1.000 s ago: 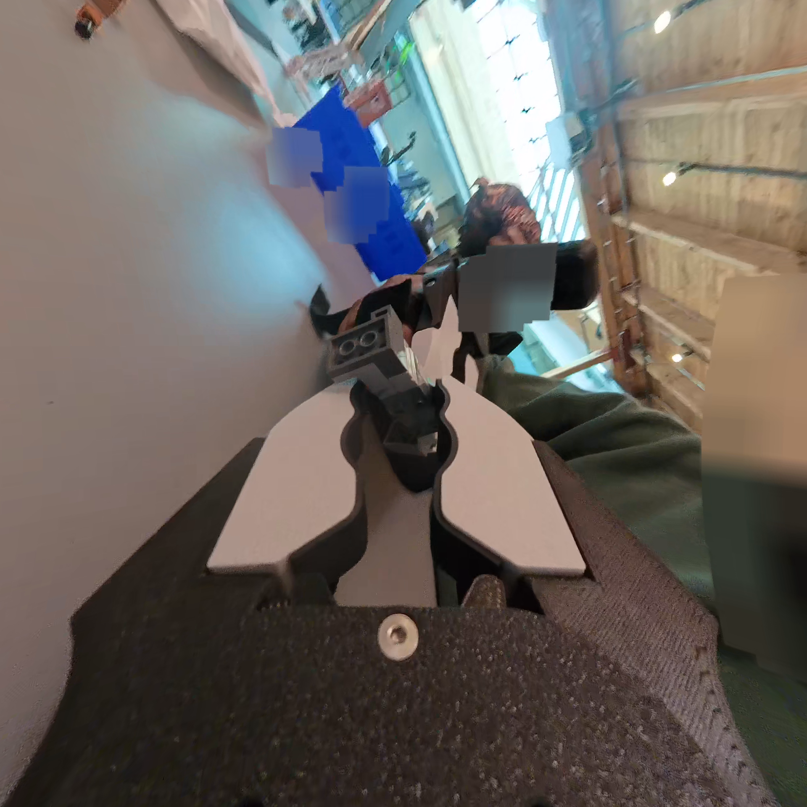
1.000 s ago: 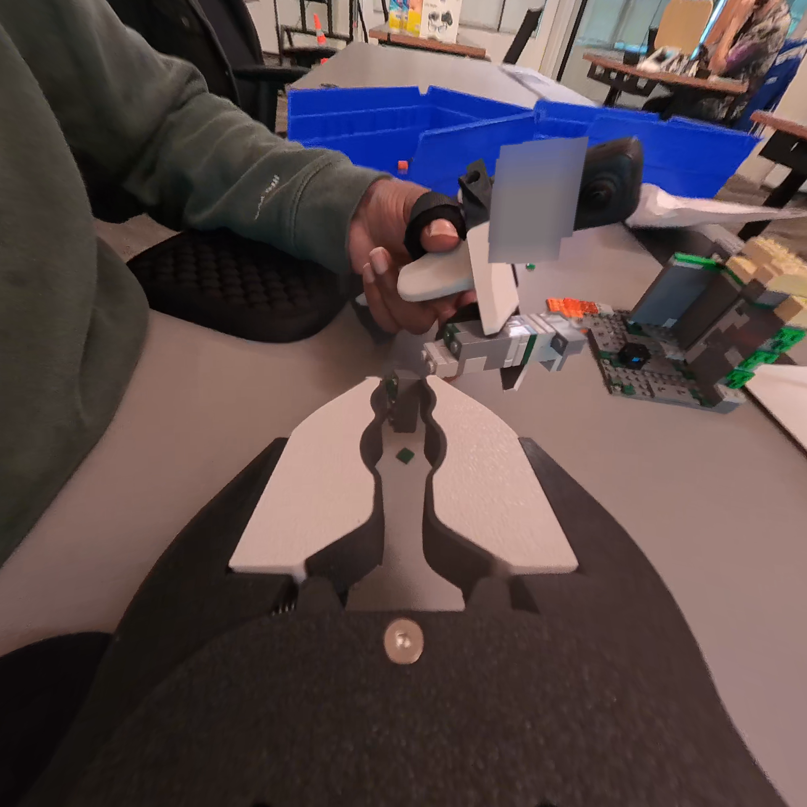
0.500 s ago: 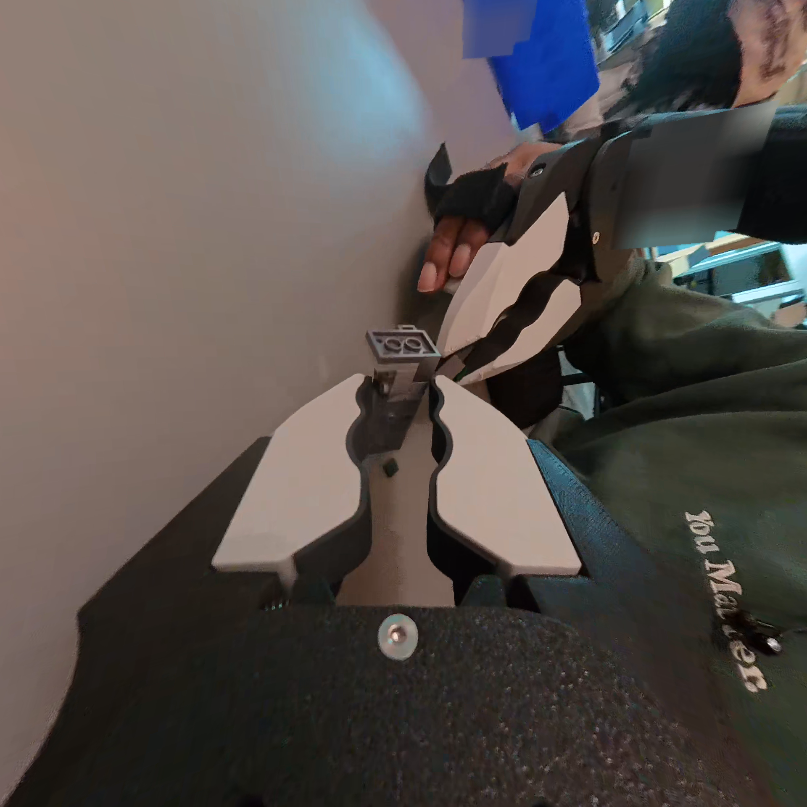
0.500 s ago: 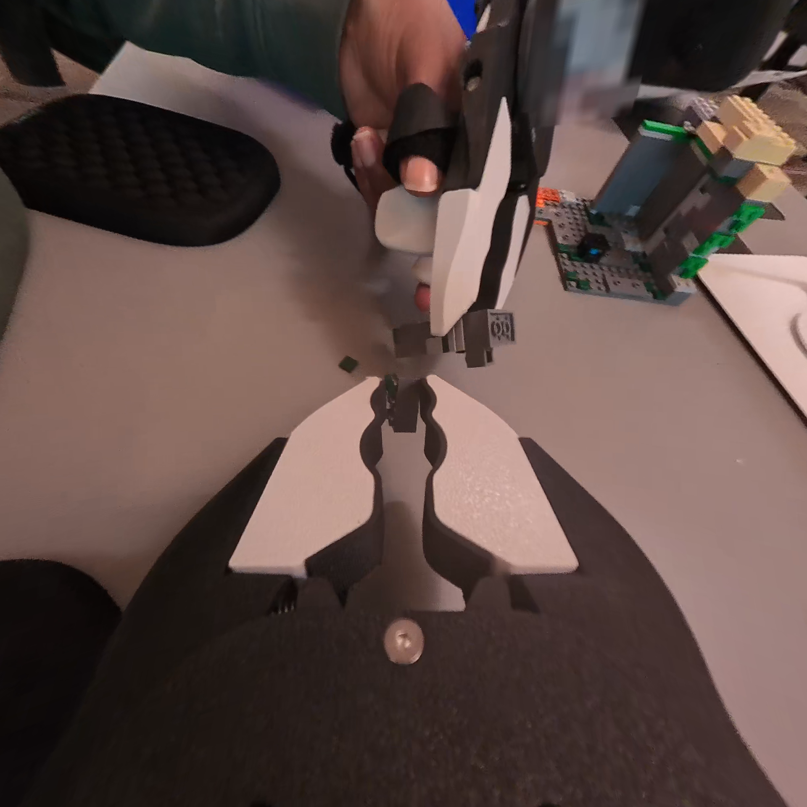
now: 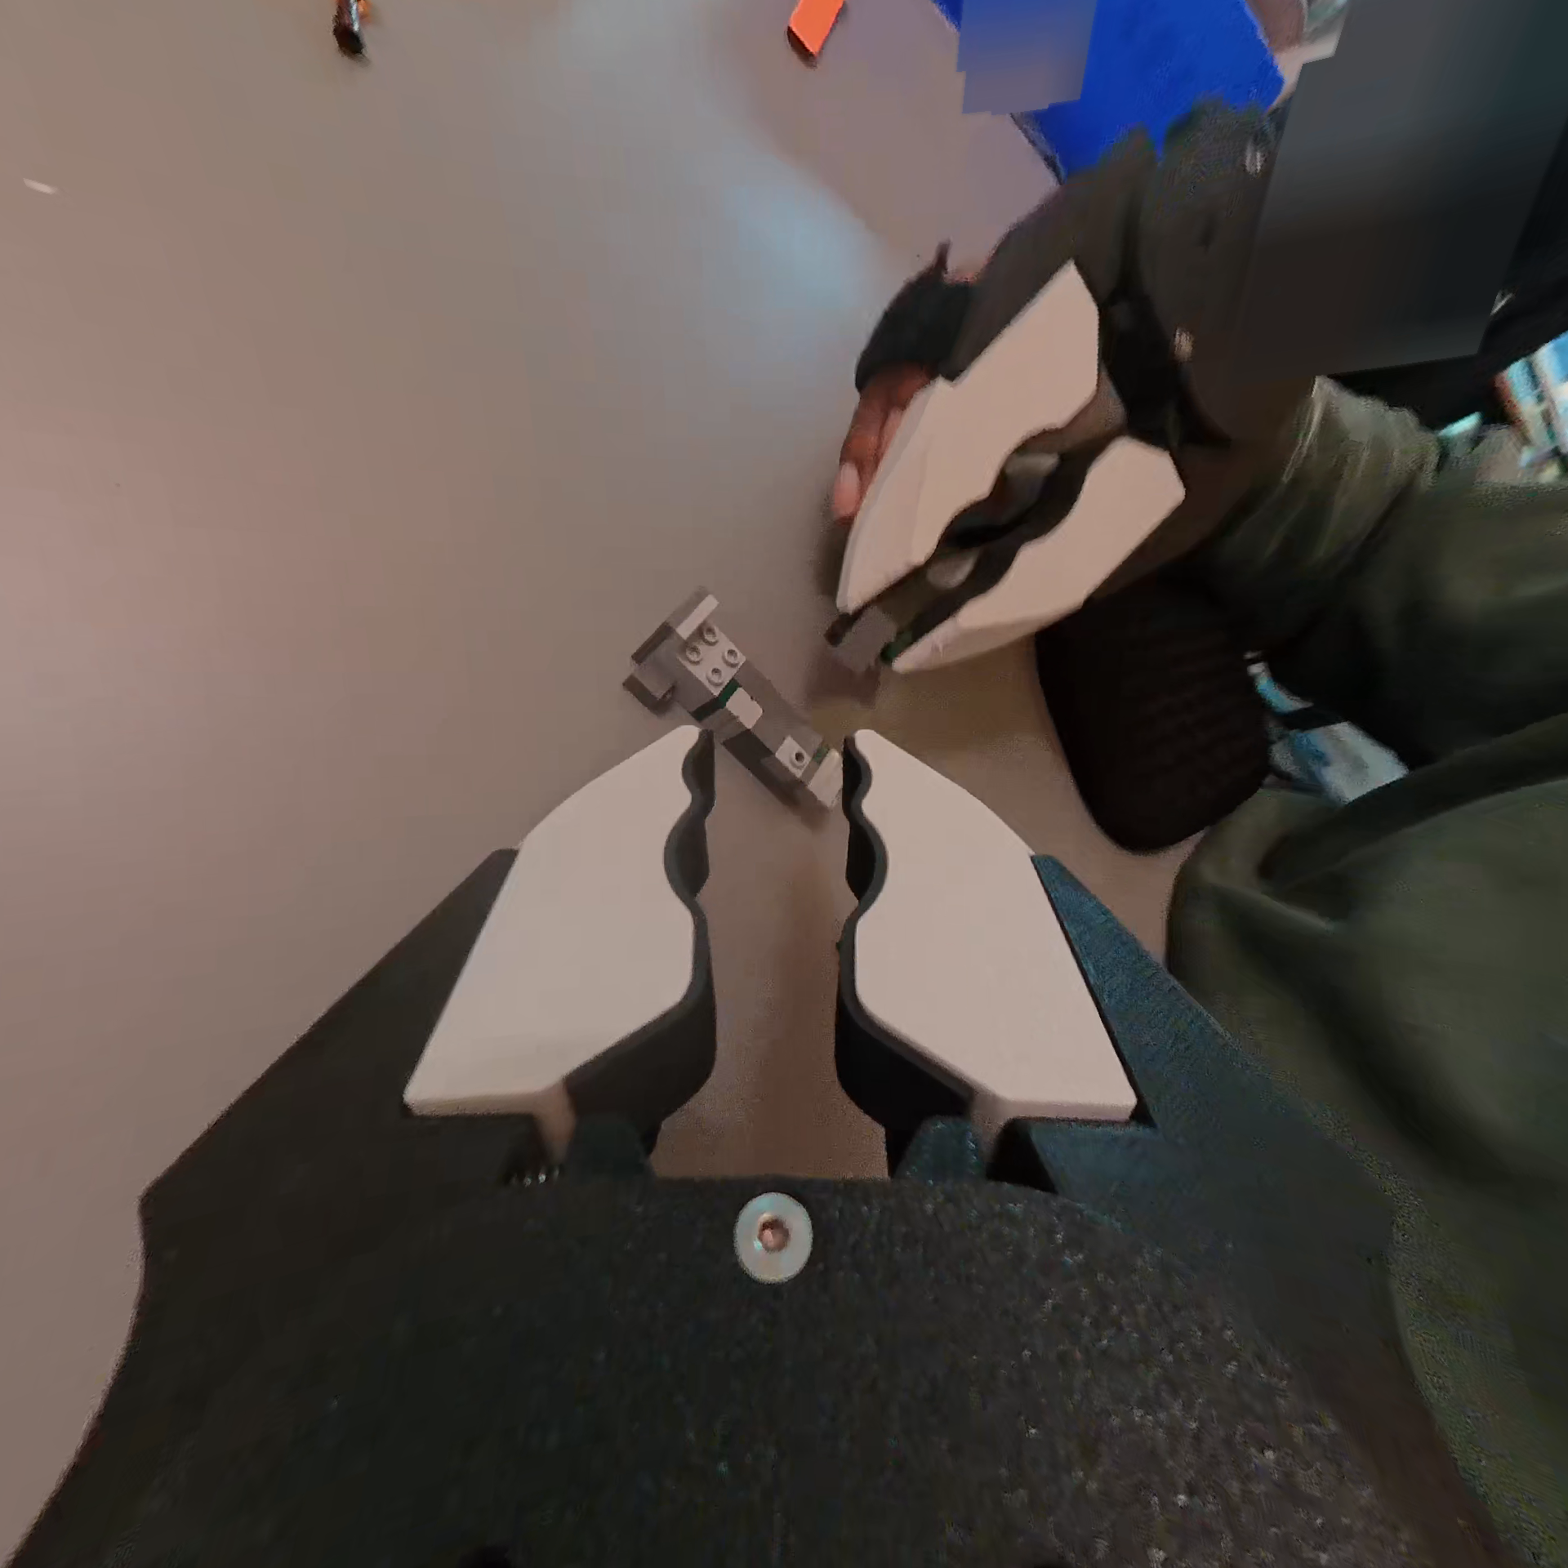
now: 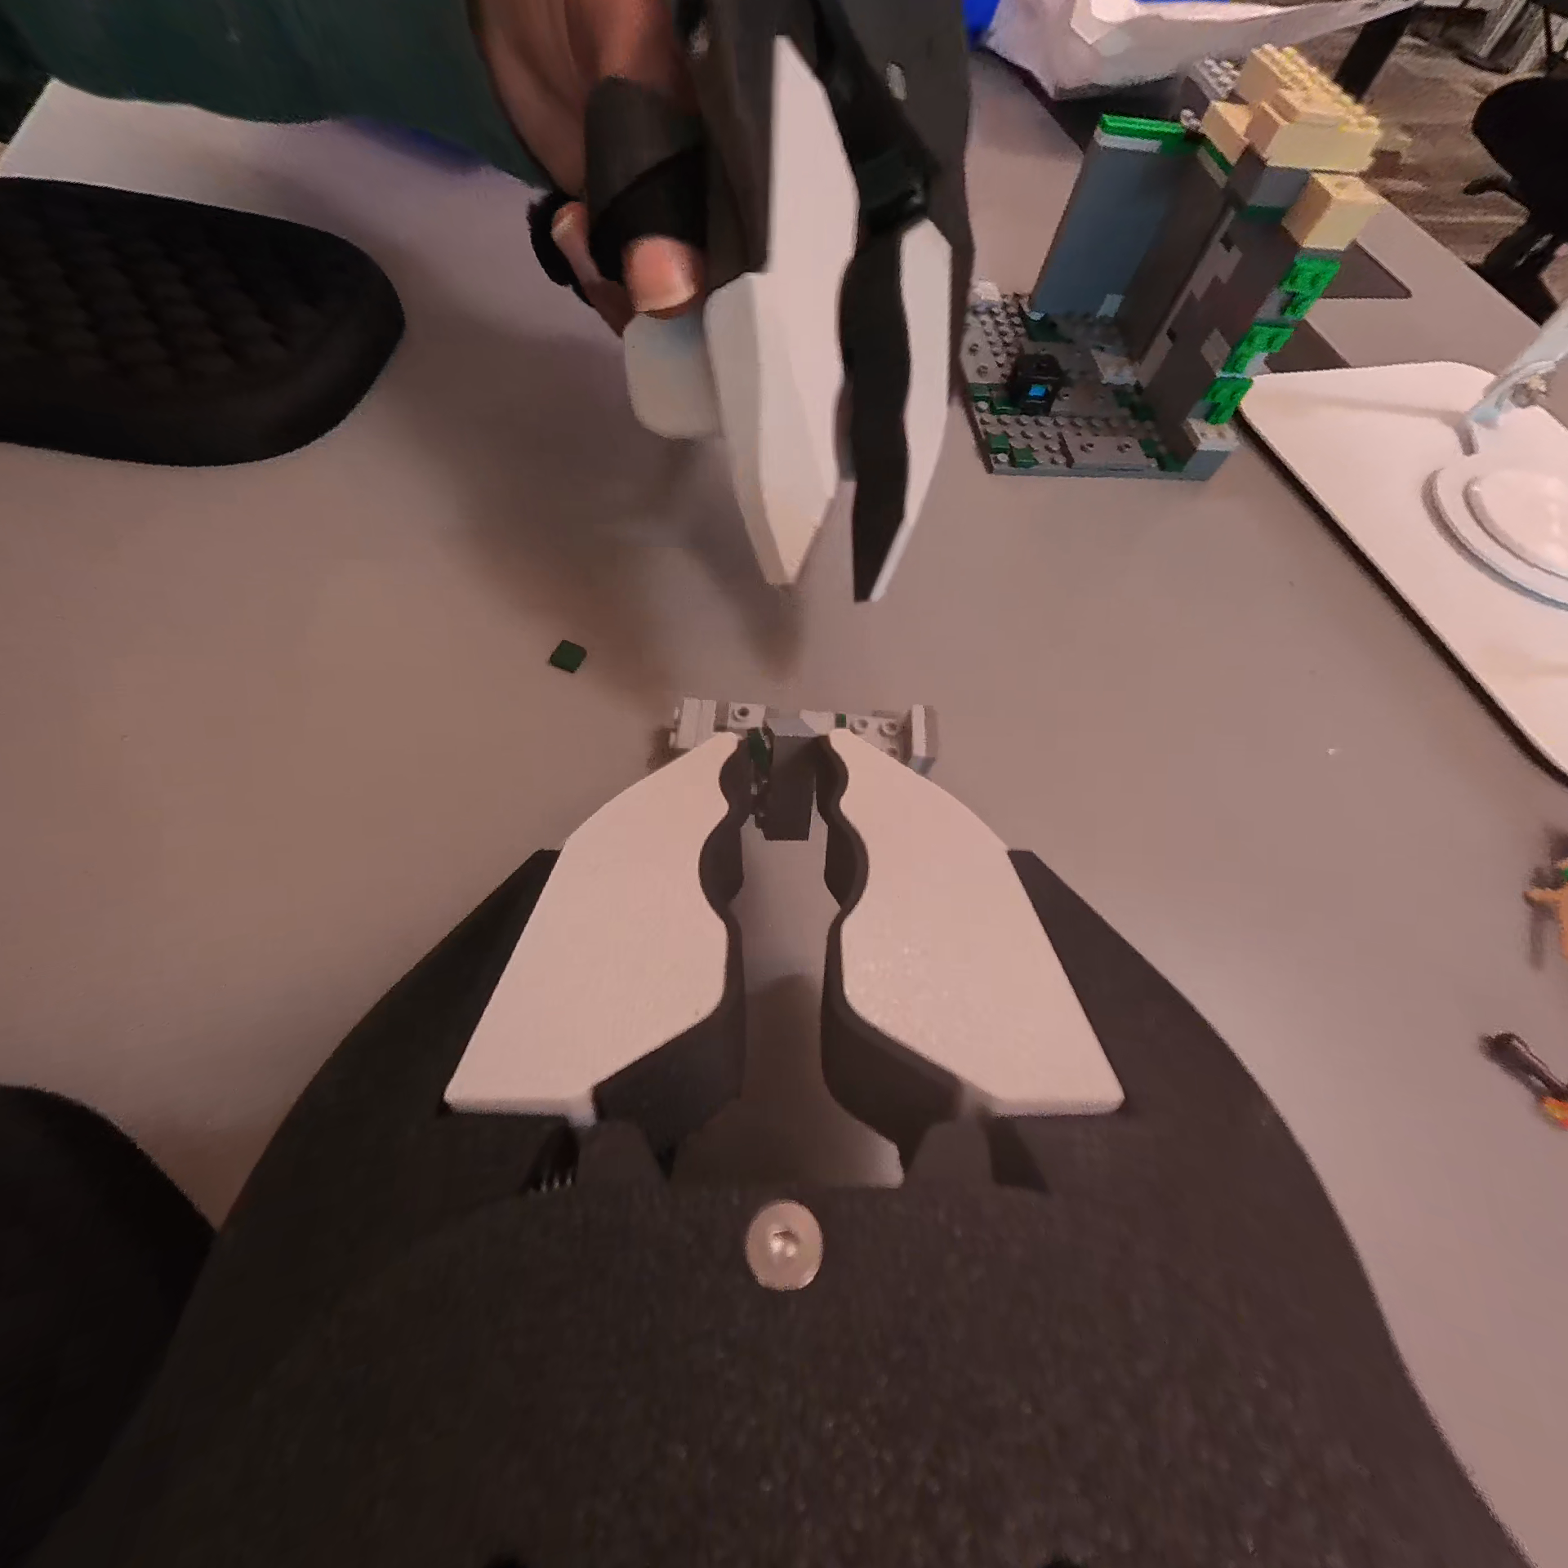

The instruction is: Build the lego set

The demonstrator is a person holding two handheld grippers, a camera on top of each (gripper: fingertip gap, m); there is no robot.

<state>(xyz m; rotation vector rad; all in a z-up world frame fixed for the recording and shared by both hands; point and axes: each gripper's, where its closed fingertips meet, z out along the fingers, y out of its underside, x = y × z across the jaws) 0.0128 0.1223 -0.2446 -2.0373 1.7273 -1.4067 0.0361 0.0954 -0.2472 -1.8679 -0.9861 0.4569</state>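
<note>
A grey lego sub-assembly (image 5: 730, 704) lies flat on the grey table, just past my left gripper's tips. My left gripper (image 5: 774, 740) is open and empty over it. It also shows in the right wrist view (image 6: 821, 590), pointing down. My right gripper (image 6: 779, 742) is shut on a small dark grey piece (image 6: 785, 798) with a green edge. It holds the piece right beside the sub-assembly (image 6: 798, 721). The left wrist view shows the right gripper (image 5: 870, 645) too. The larger lego build (image 6: 1188, 297), grey with green and tan bricks, stands at the back right.
A tiny dark green tile (image 6: 567, 655) lies loose on the table to the left. A white tray (image 6: 1358, 475) sits at the right, with small figures (image 6: 1553, 899) near the right edge. A black pad (image 6: 170, 322) lies at the left. A blue bin (image 5: 1145, 59) is behind. Across from one pair of fingers to the other is roughly 4 cm.
My left gripper has swung down to the table, opened and let go of the grey sub-assembly, which now lies flat. My right gripper still holds the dark piece and is close to it.
</note>
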